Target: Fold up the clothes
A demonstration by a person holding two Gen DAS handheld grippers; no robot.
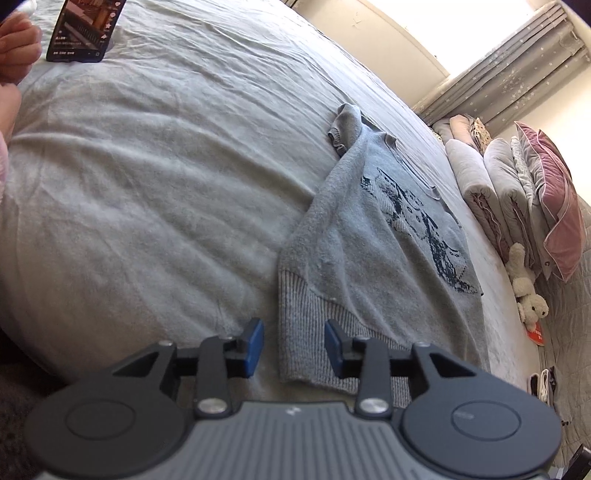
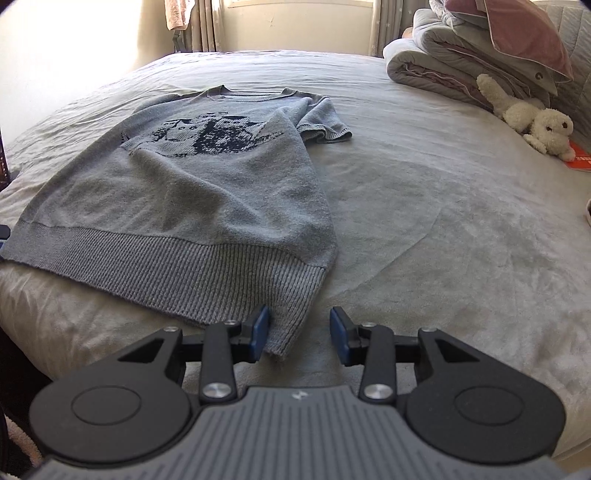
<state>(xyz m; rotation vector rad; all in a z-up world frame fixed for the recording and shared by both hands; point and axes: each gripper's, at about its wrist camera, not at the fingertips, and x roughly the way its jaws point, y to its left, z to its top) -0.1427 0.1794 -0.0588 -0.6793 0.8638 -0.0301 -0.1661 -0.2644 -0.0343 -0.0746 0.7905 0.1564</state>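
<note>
A grey knitted short-sleeved sweater (image 1: 373, 236) (image 2: 192, 184) with a dark blue picture on its chest lies flat on the pale grey bed (image 1: 147, 184) (image 2: 443, 221), ribbed hem towards me. In the right wrist view its right side looks folded in over the body, with the sleeve (image 2: 325, 118) sticking out. My left gripper (image 1: 294, 343) is open over one hem corner, which lies between the blue pads without being pinched. My right gripper (image 2: 300, 332) is open at the other hem corner; that corner lies just inside its left pad (image 2: 260, 332).
Folded quilts (image 2: 436, 62) and a pink pillow (image 2: 517, 33) are stacked at the bed's head, with a white plush toy (image 2: 532, 122) and an orange book (image 2: 580, 158) beside them. A phone (image 1: 85, 29) stands on the bed near a person's hand (image 1: 18, 48).
</note>
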